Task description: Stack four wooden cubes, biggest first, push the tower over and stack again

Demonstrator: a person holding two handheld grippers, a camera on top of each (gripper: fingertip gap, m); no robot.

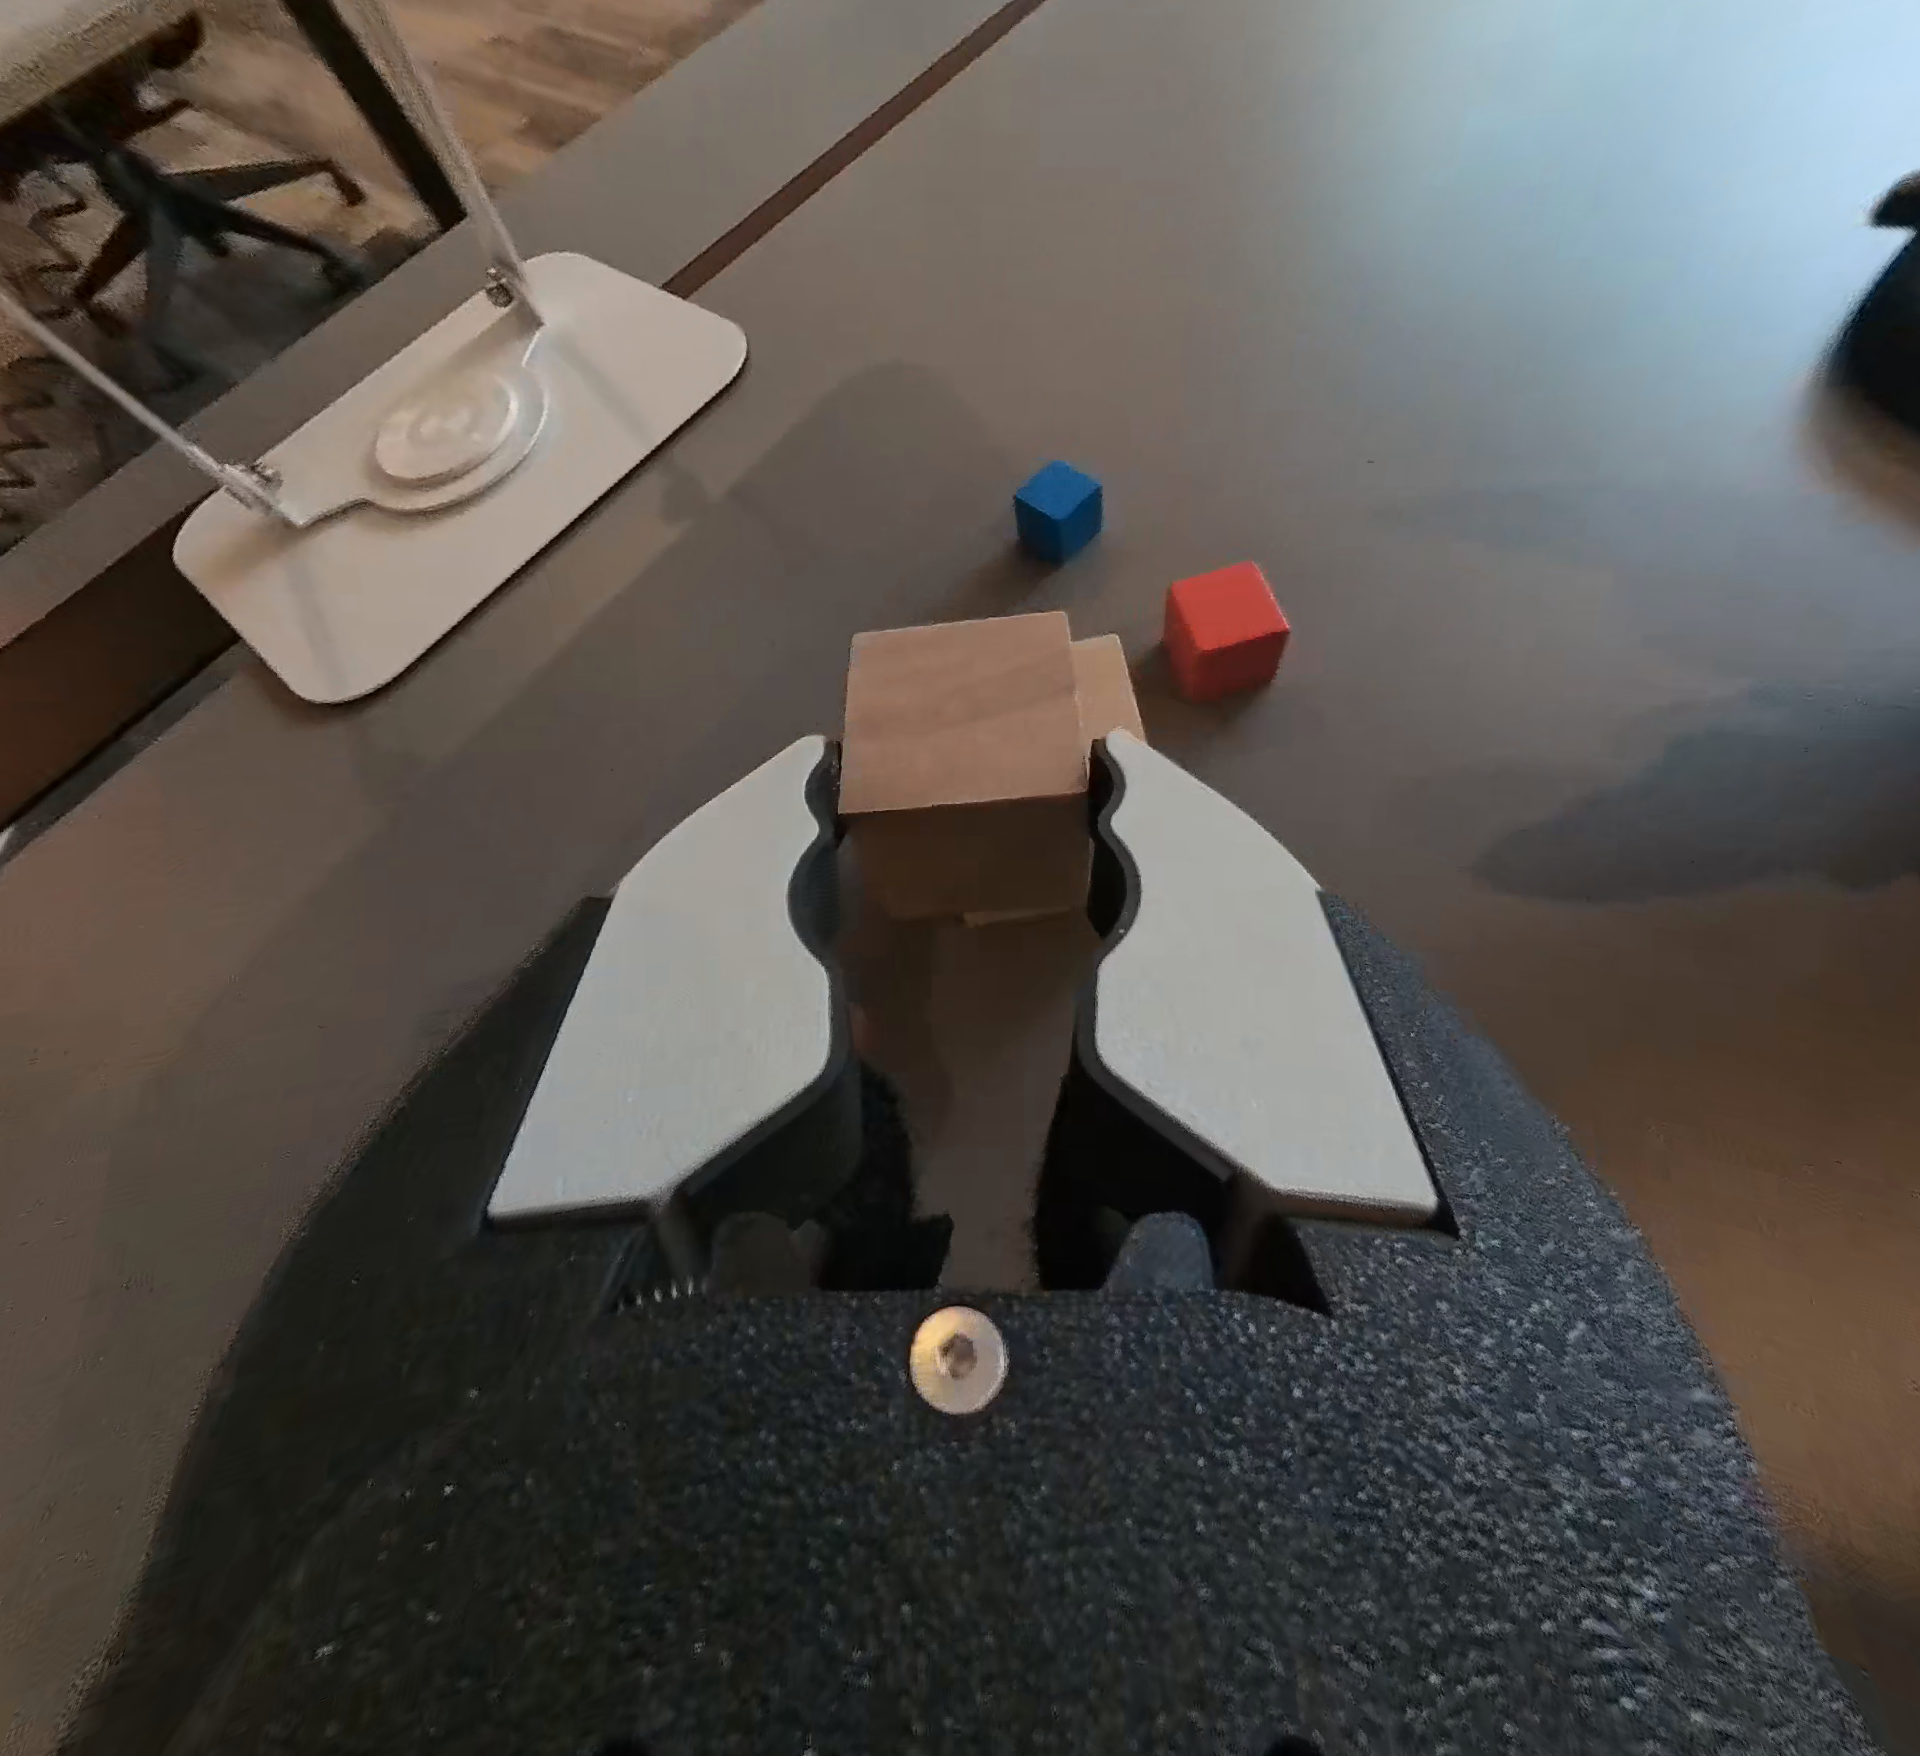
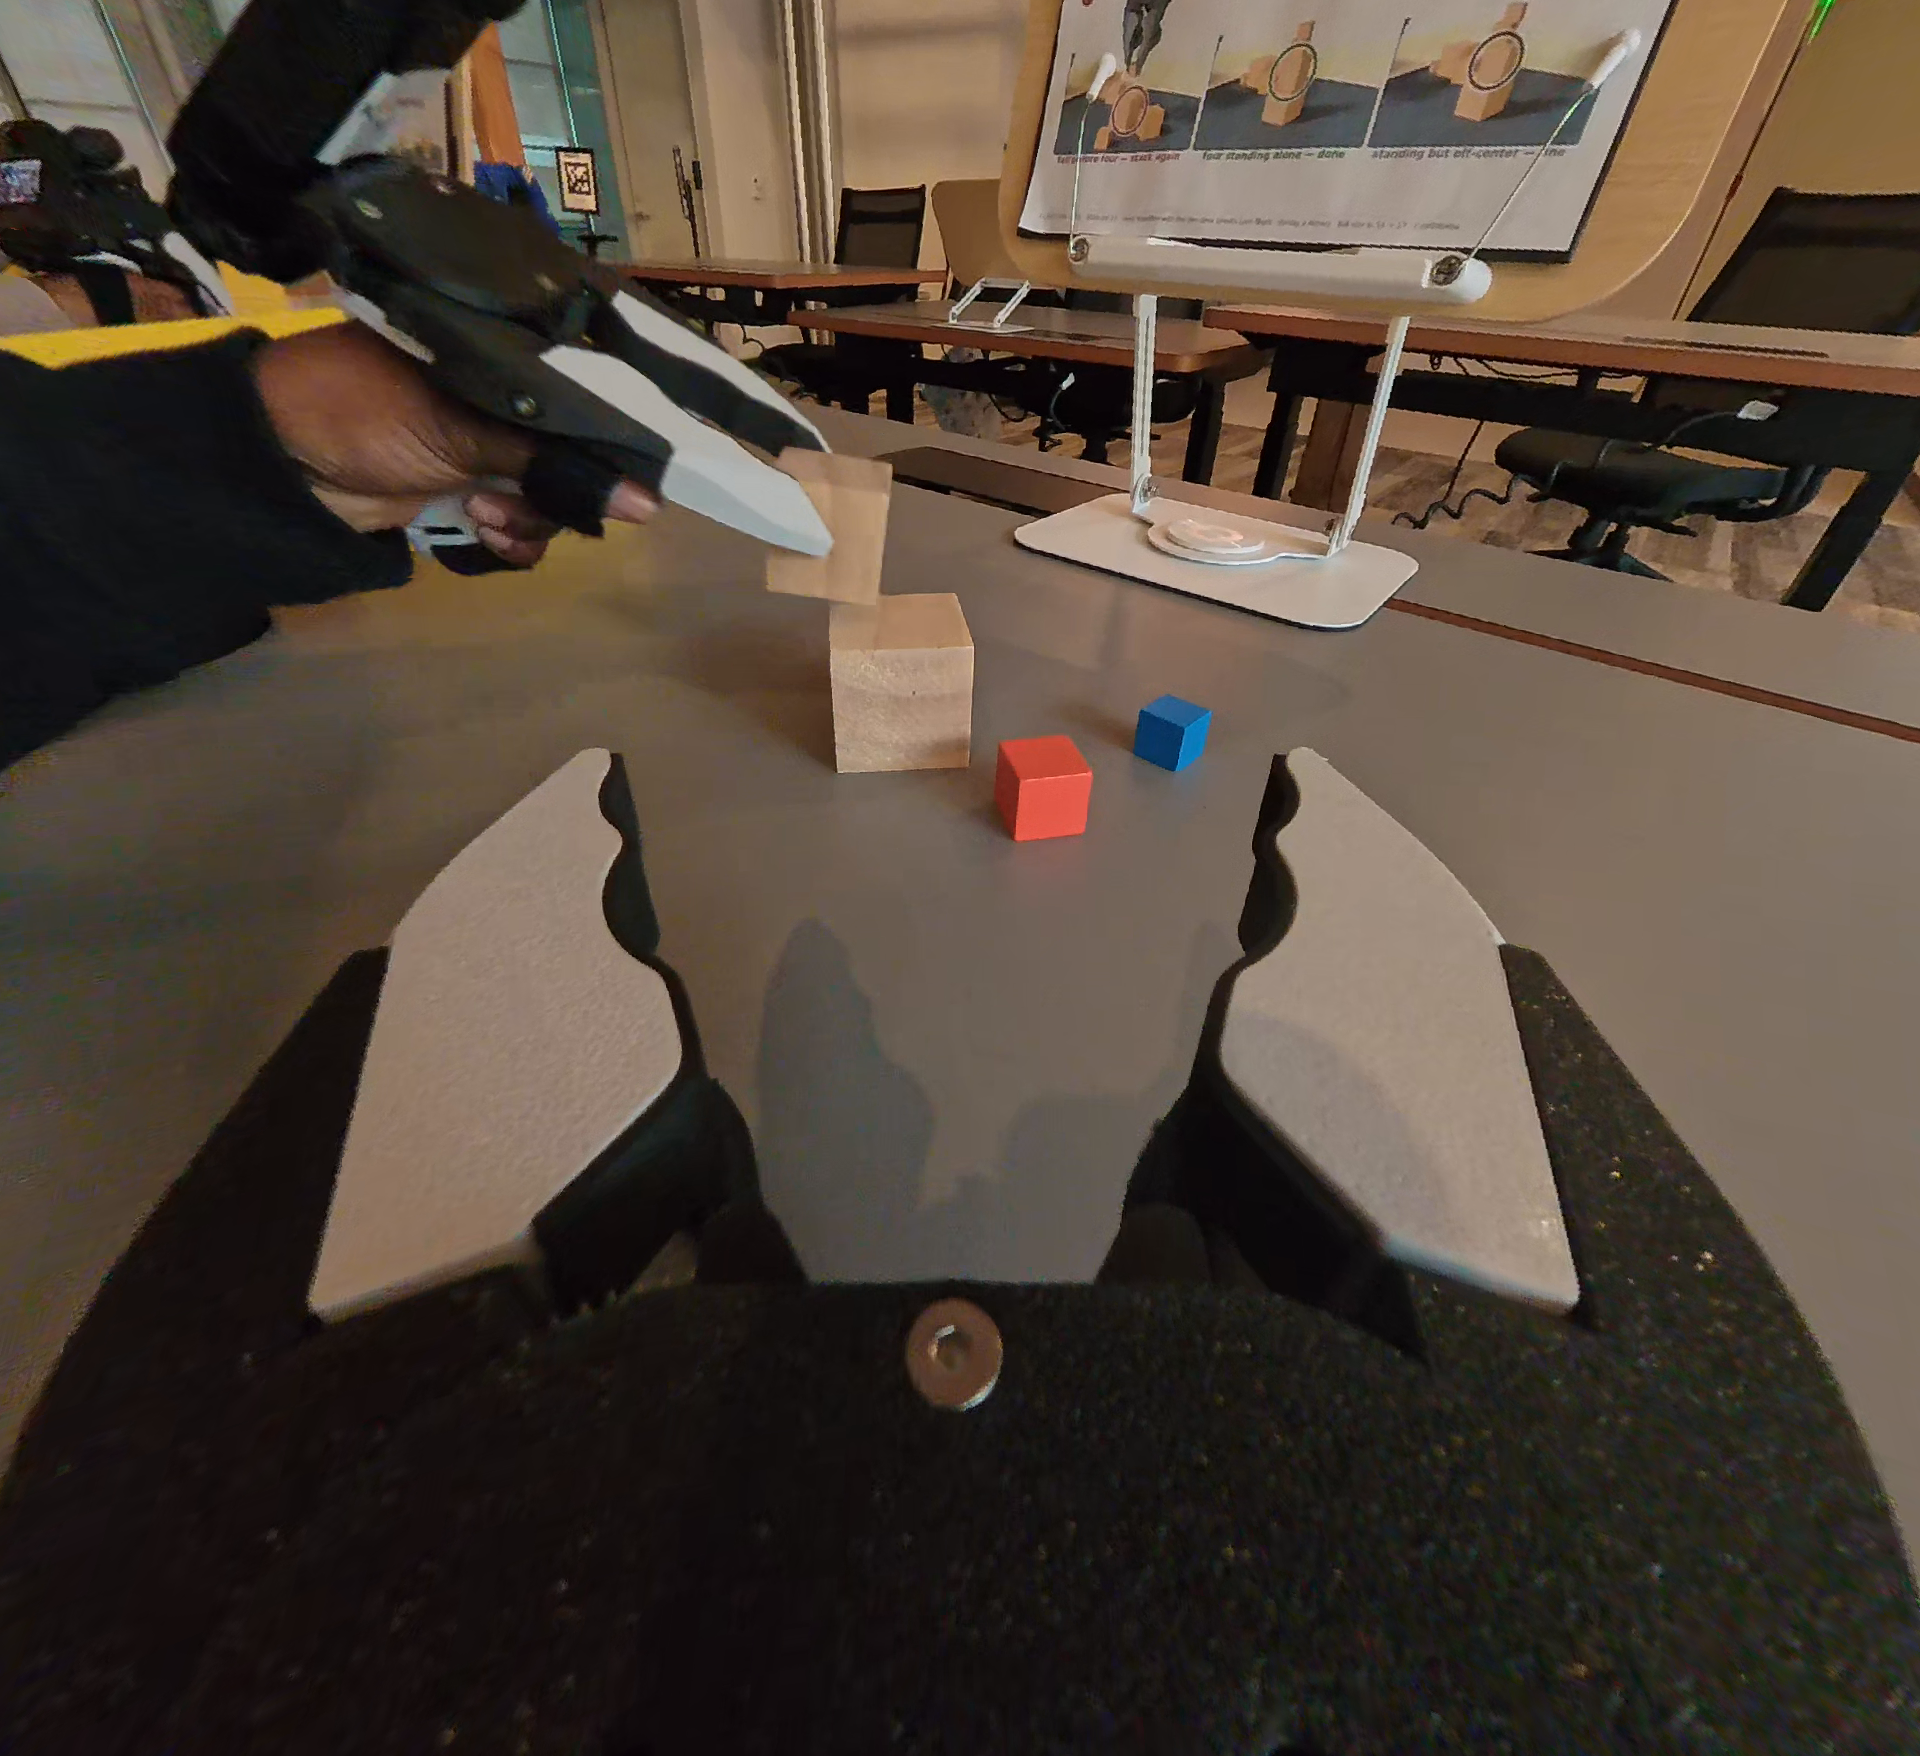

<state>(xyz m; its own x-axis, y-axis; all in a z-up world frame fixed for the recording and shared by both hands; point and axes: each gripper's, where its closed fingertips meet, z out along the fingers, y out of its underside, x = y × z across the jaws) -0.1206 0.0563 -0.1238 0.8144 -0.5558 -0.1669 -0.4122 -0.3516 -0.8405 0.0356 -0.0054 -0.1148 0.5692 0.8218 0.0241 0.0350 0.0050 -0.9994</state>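
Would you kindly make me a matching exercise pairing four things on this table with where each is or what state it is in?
Things:
1. smaller wooden cube
2. large wooden cube
3. red cube
4. right gripper

States:
A. open, holding nothing
B. on the table beside the blue cube
C. held in the left gripper
D. standing on the table as the base

Pairs: 1-C, 2-D, 3-B, 4-A

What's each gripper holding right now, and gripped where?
Left gripper holds the second-biggest wooden cube by two opposite side faces, above the biggest cube. Right gripper is open and holds nothing.
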